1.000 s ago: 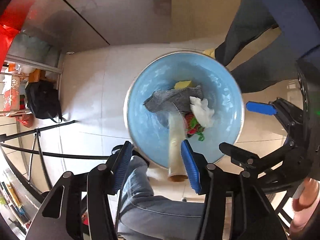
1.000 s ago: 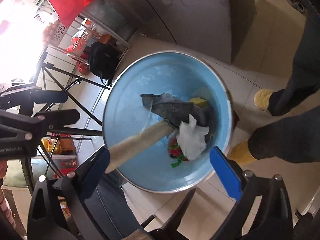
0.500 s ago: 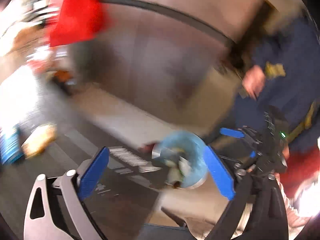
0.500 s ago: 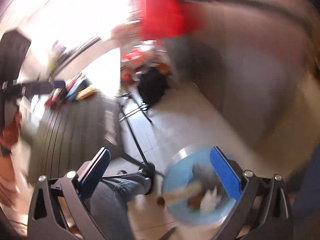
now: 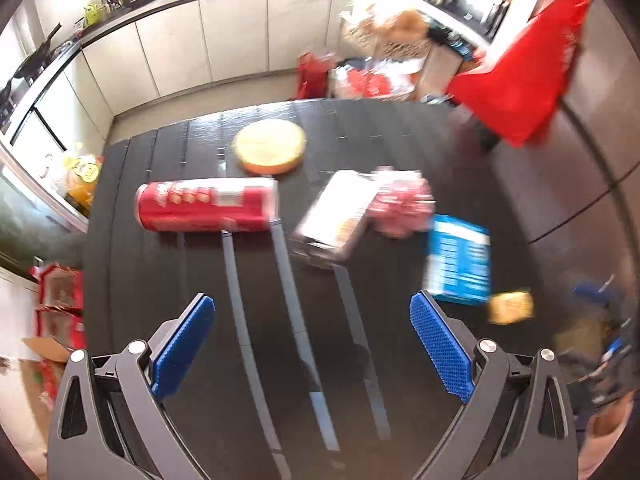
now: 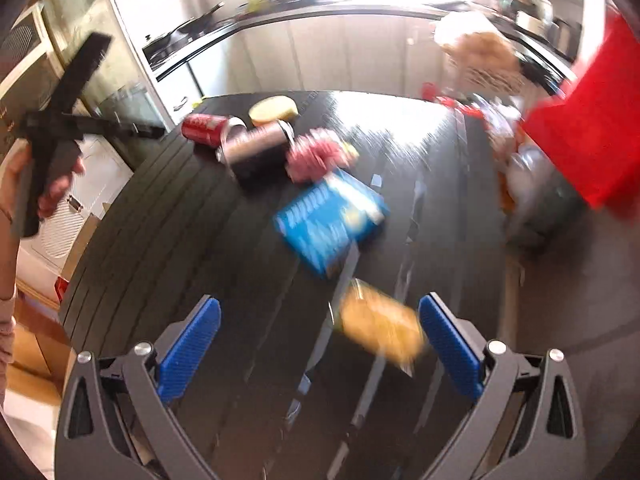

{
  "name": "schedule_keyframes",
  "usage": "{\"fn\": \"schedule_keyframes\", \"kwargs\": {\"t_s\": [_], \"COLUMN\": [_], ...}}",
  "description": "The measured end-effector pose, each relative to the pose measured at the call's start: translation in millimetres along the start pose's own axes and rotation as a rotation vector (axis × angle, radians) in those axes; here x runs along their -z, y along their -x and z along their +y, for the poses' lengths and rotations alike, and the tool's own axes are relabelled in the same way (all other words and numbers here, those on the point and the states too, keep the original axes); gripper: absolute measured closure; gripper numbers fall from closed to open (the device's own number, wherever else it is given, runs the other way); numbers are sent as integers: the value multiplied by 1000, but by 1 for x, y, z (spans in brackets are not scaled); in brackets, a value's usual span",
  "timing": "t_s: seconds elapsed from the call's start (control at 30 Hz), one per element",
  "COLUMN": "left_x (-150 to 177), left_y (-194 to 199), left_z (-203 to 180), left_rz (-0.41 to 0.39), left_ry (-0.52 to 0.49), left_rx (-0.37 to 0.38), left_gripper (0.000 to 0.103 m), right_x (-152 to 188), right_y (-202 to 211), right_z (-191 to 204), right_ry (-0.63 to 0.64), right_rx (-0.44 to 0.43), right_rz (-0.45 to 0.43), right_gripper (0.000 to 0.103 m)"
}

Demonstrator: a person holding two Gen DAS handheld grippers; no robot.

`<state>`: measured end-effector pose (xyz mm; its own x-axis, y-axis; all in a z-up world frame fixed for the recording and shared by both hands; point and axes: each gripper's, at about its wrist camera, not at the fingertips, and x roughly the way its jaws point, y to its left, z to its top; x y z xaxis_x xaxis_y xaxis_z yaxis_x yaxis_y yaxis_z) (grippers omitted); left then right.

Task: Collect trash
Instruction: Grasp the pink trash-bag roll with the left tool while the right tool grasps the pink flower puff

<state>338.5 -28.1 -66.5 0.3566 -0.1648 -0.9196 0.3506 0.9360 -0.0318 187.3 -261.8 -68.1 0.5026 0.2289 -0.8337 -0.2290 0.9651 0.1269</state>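
Trash lies on a black slatted table (image 5: 160, 280). A red chip tube (image 5: 206, 205) lies on its side, with a silver packet (image 5: 336, 216), a pink crumpled wrapper (image 5: 402, 206), a blue box (image 5: 458, 266) and a small yellow piece (image 5: 512, 306) to its right. My left gripper (image 5: 312, 344) is open and empty above the near table. In the right wrist view my right gripper (image 6: 318, 344) is open, with the yellow piece (image 6: 380, 332) just ahead between its fingers and the blue box (image 6: 330, 226) beyond it. Both views are blurred.
A round yellow lid (image 5: 270, 151) lies at the table's far side. A red bag (image 5: 520, 84) hangs at the right, with cluttered bags (image 5: 372, 76) behind the table. Kitchen cabinets (image 5: 240, 40) line the back. The left gripper shows at the far left in the right wrist view (image 6: 56, 128).
Both grippers have swung up from the blue basin of trash on the floor to face the black table. Both stay open and empty.
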Motion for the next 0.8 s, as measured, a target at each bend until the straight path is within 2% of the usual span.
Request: {"fn": "schedule_keyframes", "kwargs": {"t_s": [0.1, 0.23, 0.33, 0.4, 0.5, 0.53, 0.57, 0.6, 0.63, 0.7, 0.73, 0.8], "left_x": [-15, -27, -38, -44, -50, -52, -54, -56, -56, -55, -54, -53], "left_y": [-29, -58, -76, -91, -117, -121, -125, -132, -137, -139, -138, -126], "left_z": [11, -5, -24, -32, -40, -43, -44, -43, -42, -39, -37, -25], "left_rz": [18, 35, 38, 59, 110, 97, 114, 159, 184, 173, 165, 157], "left_ry": [-104, -265, -391, -449, -495, -512, -516, -492, -471, -454, -442, -373], "left_rx": [-57, -48, -115, -125, -150, -163, -141, -102, -89, -118, -109, -15], "left_gripper": [8, 8, 8, 8, 9, 12, 29, 37, 54, 56, 56, 57], "right_x": [-62, -118, -125, -125, -122, -120, -118, -116, -114, -112, -113, -115], "right_y": [-47, -104, -123, -132, -137, -136, -137, -138, -142, -147, -150, -153], "right_z": [10, 12, 8, 2, -6, -9, -12, -14, -16, -15, -14, -10], "right_ry": [67, 150, 198, 200, 183, 174, 162, 156, 153, 156, 156, 157], "right_rx": [28, 16, 40, 38, 28, 19, 15, 17, 23, 25, 25, 17], "right_rz": [59, 142, 173, 180, 179, 178, 180, 184, 194, 202, 202, 199], "right_gripper": [3, 3, 3, 3, 3, 3, 3, 3, 3, 3, 3, 3]}}
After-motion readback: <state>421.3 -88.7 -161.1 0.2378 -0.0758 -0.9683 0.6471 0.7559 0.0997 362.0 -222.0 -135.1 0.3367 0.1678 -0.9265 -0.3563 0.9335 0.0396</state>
